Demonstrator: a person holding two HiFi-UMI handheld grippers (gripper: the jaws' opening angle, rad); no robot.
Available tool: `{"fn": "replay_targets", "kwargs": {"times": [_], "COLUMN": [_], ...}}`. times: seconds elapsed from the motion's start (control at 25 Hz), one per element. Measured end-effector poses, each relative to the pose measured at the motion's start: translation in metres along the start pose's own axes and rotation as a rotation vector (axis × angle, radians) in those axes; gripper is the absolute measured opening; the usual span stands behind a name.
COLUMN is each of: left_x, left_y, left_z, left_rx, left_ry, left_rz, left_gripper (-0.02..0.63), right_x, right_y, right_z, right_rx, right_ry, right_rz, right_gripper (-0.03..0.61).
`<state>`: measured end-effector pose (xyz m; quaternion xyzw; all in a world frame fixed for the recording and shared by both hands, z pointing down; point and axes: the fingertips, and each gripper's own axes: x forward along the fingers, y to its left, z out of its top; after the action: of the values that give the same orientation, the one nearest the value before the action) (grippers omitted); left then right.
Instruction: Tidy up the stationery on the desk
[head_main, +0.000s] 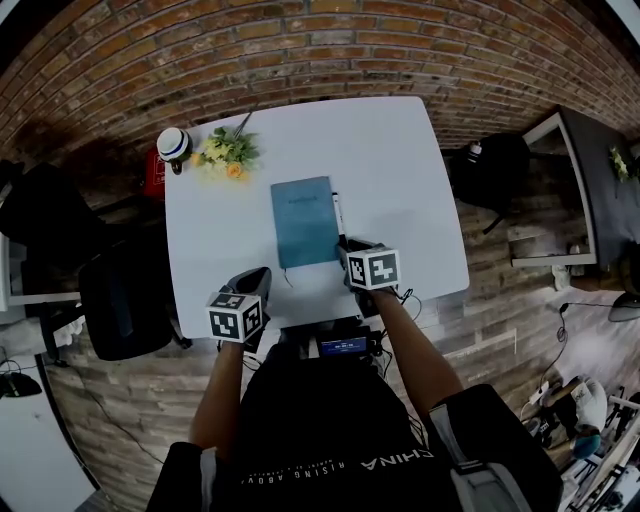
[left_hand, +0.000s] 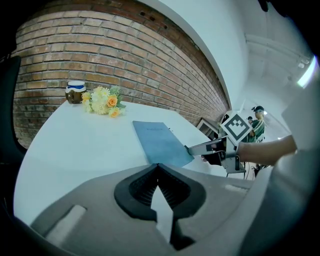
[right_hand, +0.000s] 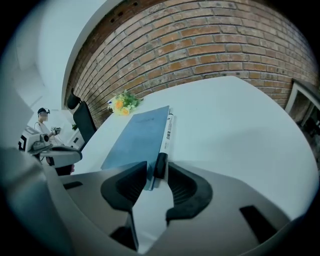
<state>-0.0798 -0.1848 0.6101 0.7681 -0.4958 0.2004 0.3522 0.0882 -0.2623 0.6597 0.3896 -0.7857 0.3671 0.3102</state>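
Note:
A blue notebook (head_main: 305, 222) (left_hand: 160, 142) (right_hand: 137, 137) lies flat in the middle of the white desk (head_main: 400, 170). A white pen with a black cap (head_main: 338, 215) (right_hand: 167, 135) rests along the notebook's right edge. My right gripper (head_main: 350, 250) (right_hand: 156, 172) is at the notebook's near right corner, open, with the pen's black cap and the notebook's corner between the jaws and a gap on each side. My left gripper (head_main: 255, 285) (left_hand: 159, 167) hovers over the desk's near left part, shut and empty. The right gripper (left_hand: 200, 148) also shows in the left gripper view.
A bunch of yellow and white flowers (head_main: 225, 152) (left_hand: 102, 102) and a small jar (head_main: 174, 144) (left_hand: 75, 92) sit at the desk's far left corner. A black chair (head_main: 125, 300) stands left of the desk and a dark bag (head_main: 495, 170) to its right. A brick wall is behind.

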Motion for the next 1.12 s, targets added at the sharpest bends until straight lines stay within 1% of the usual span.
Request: {"fn": "replay_targets", "kwargs": {"times": [0.2, 0.4, 0.6, 0.68, 0.72, 0.76, 0.8, 0.84, 0.96, 1.12], "left_x": [0.002, 0.005, 0.011, 0.013, 0.014, 0.015, 0.016, 0.017, 0.019, 0.015], "left_y": [-0.003, -0.006, -0.022, -0.032, -0.038, -0.044, -0.050, -0.056, -0.075, -0.098], "left_z": [0.003, 0.008, 0.017, 0.020, 0.022, 0.023, 0.024, 0.025, 0.023, 0.016], "left_rx": [0.001, 0.000, 0.003, 0.005, 0.007, 0.012, 0.018, 0.023, 0.034, 0.022], "left_ry": [-0.008, -0.019, -0.055, -0.078, -0.089, -0.100, -0.111, -0.121, -0.146, -0.200], "left_rz": [-0.004, -0.004, -0.017, -0.031, -0.038, -0.044, -0.050, -0.054, -0.058, -0.040], "left_gripper": [0.012, 0.012, 0.012, 0.012, 0.012, 0.012, 0.012, 0.012, 0.012, 0.012], "right_x": [-0.005, -0.019, -0.040, -0.050, -0.057, -0.063, -0.070, -0.077, -0.092, -0.105], "right_y": [0.000, -0.005, -0.012, -0.014, -0.013, -0.012, -0.010, -0.008, -0.009, -0.015], "right_z": [0.000, 0.006, 0.013, 0.015, 0.017, 0.019, 0.021, 0.021, 0.019, 0.012], "right_rx": [-0.022, -0.045, -0.102, -0.140, -0.166, -0.198, -0.235, -0.274, -0.362, -0.411], "right_ry": [-0.001, -0.022, -0.049, -0.073, -0.092, -0.111, -0.127, -0.137, -0.146, -0.146], "right_rz": [0.012, 0.014, 0.030, 0.050, 0.065, 0.083, 0.103, 0.120, 0.156, 0.187], "right_gripper": [0.153, 0.155, 0.150, 0.135, 0.107, 0.056, 0.026, 0.014, 0.009, 0.009]}}
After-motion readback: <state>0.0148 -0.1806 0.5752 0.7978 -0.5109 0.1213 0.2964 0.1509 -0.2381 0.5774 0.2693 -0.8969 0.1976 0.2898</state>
